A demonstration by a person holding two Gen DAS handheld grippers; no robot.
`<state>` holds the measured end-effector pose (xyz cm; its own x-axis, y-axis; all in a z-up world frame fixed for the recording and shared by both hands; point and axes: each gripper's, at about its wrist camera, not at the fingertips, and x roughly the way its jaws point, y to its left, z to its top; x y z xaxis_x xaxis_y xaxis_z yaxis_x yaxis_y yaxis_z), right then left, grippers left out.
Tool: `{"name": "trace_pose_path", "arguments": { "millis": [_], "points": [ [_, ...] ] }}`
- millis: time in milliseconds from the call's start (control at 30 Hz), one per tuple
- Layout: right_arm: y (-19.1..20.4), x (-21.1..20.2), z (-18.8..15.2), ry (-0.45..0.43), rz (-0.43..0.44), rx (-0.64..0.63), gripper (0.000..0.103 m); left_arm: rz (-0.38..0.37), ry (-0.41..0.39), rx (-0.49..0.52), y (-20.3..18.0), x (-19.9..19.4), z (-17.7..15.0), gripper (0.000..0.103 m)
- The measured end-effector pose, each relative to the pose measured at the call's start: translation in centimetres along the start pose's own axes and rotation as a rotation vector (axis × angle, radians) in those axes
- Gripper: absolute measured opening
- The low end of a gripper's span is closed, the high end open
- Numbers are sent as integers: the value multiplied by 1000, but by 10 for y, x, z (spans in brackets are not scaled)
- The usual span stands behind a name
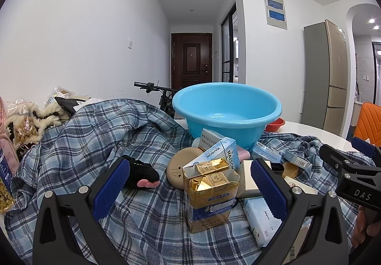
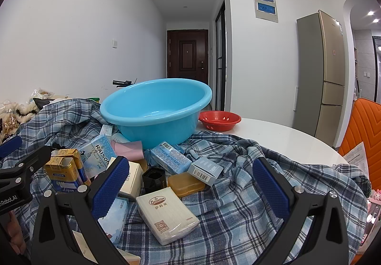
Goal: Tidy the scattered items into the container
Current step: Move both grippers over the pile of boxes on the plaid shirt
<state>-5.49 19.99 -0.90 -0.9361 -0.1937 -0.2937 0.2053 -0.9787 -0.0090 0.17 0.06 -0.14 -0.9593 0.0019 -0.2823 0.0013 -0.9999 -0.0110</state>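
A blue plastic basin (image 1: 226, 110) stands at the back of a plaid cloth (image 1: 100, 136); it also shows in the right wrist view (image 2: 157, 107) and looks empty. Small packs lie scattered in front of it. My left gripper (image 1: 190, 184) is open around an upright gold cigarette pack (image 1: 210, 198), apart from it. A light blue RAISON box (image 1: 221, 153) leans behind the pack. My right gripper (image 2: 190, 181) is open above a cream tissue pack (image 2: 166, 212). An amber soap case (image 2: 185, 184) and blue boxes (image 2: 166, 156) lie beyond it.
A black sock (image 1: 142, 174) and a tan round case (image 1: 177, 169) lie left of the gold pack. A red bowl (image 2: 219, 119) sits on the white table (image 2: 285, 138) right of the basin. An orange chair (image 2: 364, 131) stands at right. Snack bags (image 1: 23, 127) are piled at left.
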Motion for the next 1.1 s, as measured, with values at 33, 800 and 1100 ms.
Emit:
{"name": "trace_pose_path", "arguments": {
  "millis": [33, 800, 1100],
  "points": [
    [0, 0, 0, 0, 0, 0, 103, 0, -1, -1, 0, 0, 0, 103],
    [1, -2, -3, 3, -8, 0, 103, 33, -25, 1, -2, -2, 1, 103],
    [1, -3, -2, -1, 23, -1, 103, 90, 9, -26, 2, 4, -1, 103]
  ]
}}
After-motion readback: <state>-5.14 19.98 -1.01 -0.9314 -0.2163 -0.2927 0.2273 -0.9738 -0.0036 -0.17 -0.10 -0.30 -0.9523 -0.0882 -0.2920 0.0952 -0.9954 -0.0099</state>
